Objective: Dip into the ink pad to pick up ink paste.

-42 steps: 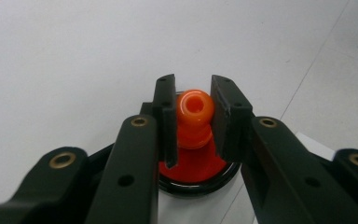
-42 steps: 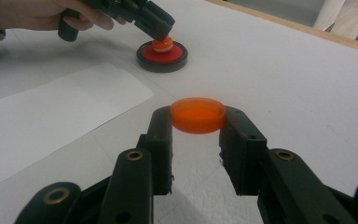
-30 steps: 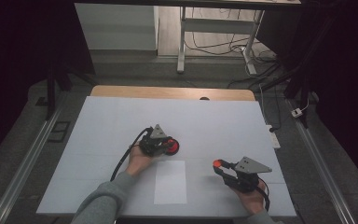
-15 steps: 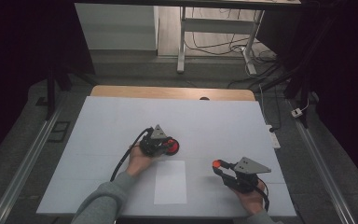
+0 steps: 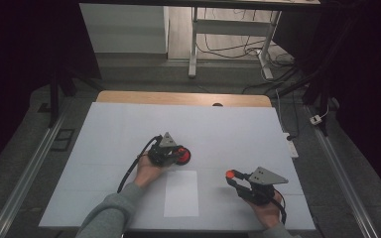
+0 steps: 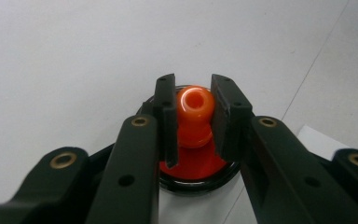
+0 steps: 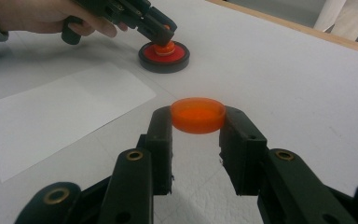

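Observation:
A round black base with a red disc lies mid-table, and an orange knob stands up from its centre. My left gripper is shut on that knob, one pad pressed on each side. Nearer the right front, my right gripper is shut on a flat orange cap, held level a little above the table. In the right gripper view, the left gripper and the hand holding it sit at the upper left.
A white paper sheet lies flat between the two hands near the front edge. The white table top ends in a wooden strip at the back. Table legs and cables stand on the floor beyond.

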Demonstrator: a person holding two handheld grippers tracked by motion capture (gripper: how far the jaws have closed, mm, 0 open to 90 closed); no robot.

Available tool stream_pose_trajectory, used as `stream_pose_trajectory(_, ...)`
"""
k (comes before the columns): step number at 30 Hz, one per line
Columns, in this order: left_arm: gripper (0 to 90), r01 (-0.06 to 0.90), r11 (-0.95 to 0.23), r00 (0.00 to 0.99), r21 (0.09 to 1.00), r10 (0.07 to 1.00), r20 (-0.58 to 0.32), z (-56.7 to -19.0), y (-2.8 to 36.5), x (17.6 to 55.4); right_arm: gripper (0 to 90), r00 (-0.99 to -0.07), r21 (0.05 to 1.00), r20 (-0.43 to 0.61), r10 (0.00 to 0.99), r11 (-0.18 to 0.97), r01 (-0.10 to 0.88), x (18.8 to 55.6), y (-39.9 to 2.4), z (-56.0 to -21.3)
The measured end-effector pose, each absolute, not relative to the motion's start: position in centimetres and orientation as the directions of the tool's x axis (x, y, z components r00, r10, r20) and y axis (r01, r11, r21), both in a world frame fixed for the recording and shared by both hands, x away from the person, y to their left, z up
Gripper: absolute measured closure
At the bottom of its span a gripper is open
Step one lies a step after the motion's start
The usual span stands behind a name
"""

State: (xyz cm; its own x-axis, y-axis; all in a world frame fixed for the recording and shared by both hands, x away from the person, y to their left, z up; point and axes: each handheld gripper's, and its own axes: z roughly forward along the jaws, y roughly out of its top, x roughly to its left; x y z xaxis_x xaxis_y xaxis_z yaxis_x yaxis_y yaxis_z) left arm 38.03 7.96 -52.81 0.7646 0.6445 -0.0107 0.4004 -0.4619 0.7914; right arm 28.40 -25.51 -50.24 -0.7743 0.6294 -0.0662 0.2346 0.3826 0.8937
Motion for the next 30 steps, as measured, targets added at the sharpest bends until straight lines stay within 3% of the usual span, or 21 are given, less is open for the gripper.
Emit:
stream_pose_trajectory(6, 72.8, 0.404, -0.455, 0.770, 0.794, 0.638, -0.026, -52.6, 8.1, 38.1, 65.1, -0.772, 0.896, -0.065, 0.633, 0.377, 0.234, 28.2, -25.5, -50.0)
stream_pose_trajectory(16, 72.6, 0.385, -0.332, 0.762, 0.861, 0.641, -0.094, -49.6, 9.4, 37.5, 65.0, -0.772, 0.898, -0.069, 0.632, 0.377, 0.228, 28.2, -25.6, -49.9)
stream_pose_trajectory(30, 72.6, 0.429, -0.386, 0.756, 0.817, 0.648, -0.091, -50.8, 9.7, 38.1, 65.0, -0.774, 0.898, -0.067, 0.629, 0.377, 0.228, 28.2, -25.6, -49.9)
